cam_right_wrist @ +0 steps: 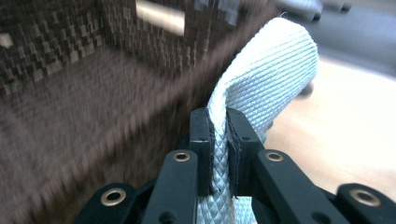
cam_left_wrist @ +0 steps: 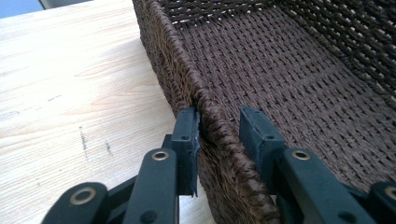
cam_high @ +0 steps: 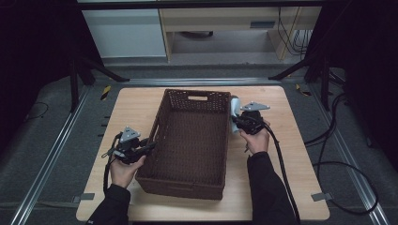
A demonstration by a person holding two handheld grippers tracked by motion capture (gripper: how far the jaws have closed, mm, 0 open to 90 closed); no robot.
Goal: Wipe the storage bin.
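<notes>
Evidently the left tongs straddle the basket rim unclenched, steadying it; the right tongs clench a pale cloth beside it, ready to load.

Rough woven wicker basket, ribbed lt-grey cloth, matt wood table

Brown woven basket centred on wooden table; left gripper at its left wall, right gripper beside right rim holding pale cloth.
</notes>
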